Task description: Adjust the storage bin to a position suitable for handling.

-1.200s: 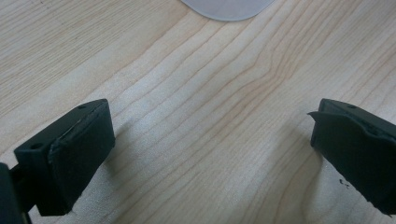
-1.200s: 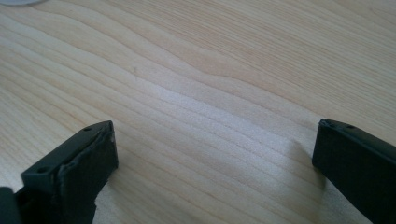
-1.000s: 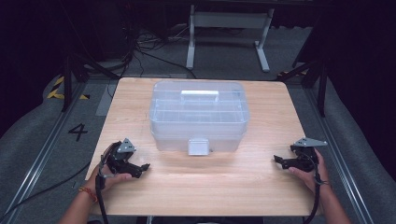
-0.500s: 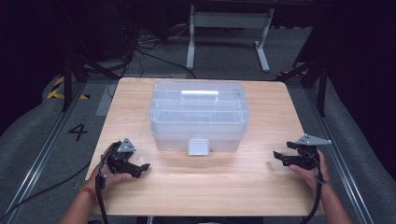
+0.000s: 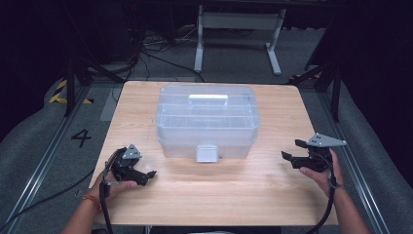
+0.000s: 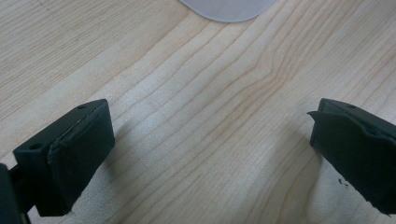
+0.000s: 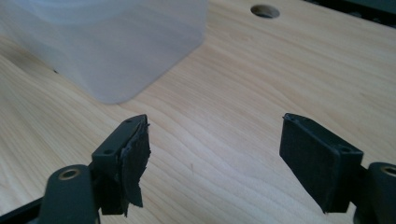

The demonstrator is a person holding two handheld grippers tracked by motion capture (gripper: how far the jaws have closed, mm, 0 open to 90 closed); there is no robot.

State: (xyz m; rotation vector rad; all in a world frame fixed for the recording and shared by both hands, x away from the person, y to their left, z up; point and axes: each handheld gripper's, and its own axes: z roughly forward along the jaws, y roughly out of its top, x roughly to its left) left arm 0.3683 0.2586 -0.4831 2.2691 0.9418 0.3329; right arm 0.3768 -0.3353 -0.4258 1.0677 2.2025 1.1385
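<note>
The right gripper [image 5: 295,150] has been lifted off the surface [image 5: 234,190], and its jaws have been closing a little, with nothing between them. The clear box [image 5: 207,122] sits ahead, between both grippers. The left gripper [image 5: 145,175] is held wide, empty. A reach seems begun.

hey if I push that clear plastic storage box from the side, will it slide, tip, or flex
The clear plastic storage box would probably slide rather than tip: it sits low and wide on the smooth wooden table. It looks empty through its translucent walls, so likely light for its size. The thin walls may flex a little; the white handle looks a firmer hold.
</note>
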